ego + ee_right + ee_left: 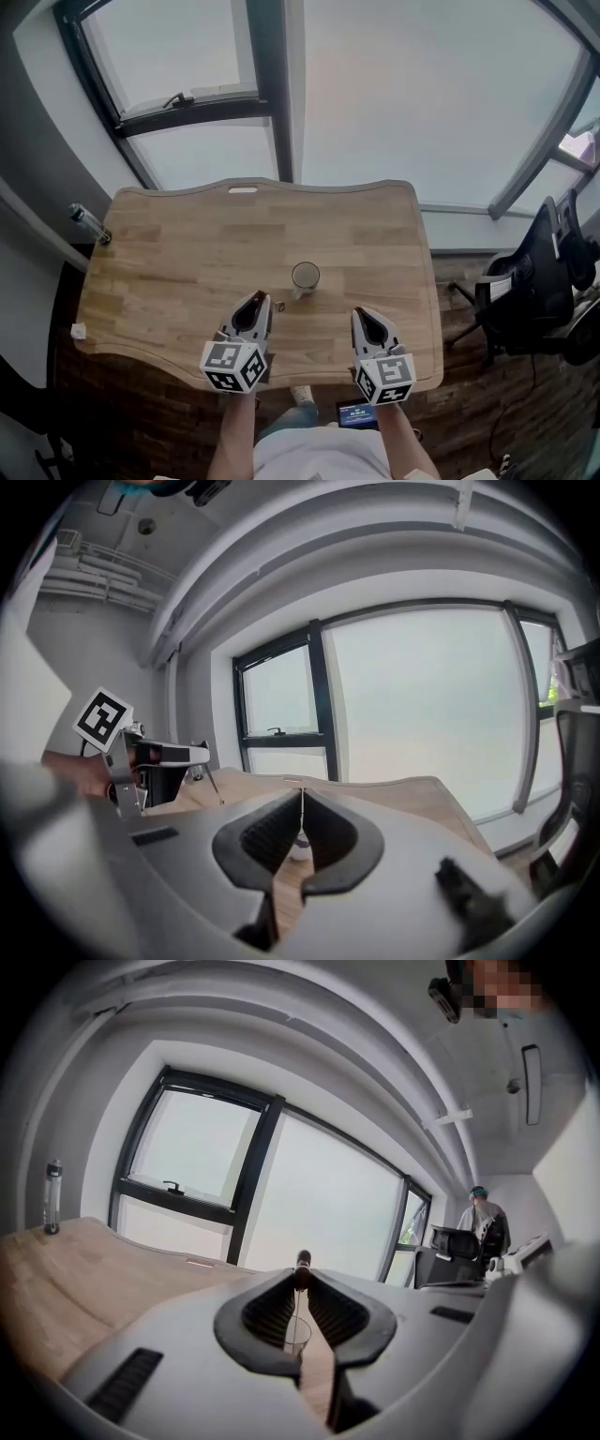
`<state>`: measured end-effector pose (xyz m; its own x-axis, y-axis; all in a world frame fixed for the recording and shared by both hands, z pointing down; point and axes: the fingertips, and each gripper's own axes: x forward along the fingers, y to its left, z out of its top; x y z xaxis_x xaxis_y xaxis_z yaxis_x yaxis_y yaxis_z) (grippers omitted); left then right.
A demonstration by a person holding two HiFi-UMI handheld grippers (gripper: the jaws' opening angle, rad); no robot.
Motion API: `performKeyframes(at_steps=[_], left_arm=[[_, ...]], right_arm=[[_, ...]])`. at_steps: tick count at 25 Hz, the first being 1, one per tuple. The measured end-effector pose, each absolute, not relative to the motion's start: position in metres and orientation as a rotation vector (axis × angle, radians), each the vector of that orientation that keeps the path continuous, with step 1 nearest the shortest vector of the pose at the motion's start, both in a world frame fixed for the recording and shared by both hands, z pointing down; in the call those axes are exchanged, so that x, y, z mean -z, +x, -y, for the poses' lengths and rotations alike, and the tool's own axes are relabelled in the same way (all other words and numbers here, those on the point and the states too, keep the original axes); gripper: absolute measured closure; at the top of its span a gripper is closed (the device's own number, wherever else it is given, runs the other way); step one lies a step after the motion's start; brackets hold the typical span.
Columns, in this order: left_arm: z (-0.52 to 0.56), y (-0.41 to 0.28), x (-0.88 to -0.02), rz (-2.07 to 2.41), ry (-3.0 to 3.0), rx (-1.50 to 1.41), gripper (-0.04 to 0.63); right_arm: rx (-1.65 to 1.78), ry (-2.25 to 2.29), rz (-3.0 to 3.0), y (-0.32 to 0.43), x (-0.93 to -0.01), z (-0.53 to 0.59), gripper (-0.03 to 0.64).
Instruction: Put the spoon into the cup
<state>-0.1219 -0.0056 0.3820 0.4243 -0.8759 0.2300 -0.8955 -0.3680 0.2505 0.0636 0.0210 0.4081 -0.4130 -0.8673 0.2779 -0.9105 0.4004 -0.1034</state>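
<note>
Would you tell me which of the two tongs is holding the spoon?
The left tongs: a spoon is pinched between their tips, while the right tongs are shut on nothing.

My left gripper [255,300] and right gripper [366,316] hang side by side over the near edge of the light wooden table [169,272]. The clear glass cup [305,276] stands just beyond, between them. A thin metal spoon [301,1260] sits pinched in the left jaws. A clear plastic bottle [89,223] stands at the table's far left corner, and a black office chair [525,281] stands off to its right.
</note>
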Motion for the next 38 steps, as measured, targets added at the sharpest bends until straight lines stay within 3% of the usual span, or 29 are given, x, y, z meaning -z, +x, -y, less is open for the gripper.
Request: performKeyframes(at_steps=[11,38], left_arm=[[0.081,-0.138,-0.392,1.429,2.366,-0.049,0.546],[0.134,-0.13,-0.394,1.407,2.373,-0.018,0.546]], right_arm=[[-0.38,1.633,2.409,0.041,-0.423,0.044,0.584],[-0.381,1.643,2.399,0.047,-0.437,0.086,0.584]])
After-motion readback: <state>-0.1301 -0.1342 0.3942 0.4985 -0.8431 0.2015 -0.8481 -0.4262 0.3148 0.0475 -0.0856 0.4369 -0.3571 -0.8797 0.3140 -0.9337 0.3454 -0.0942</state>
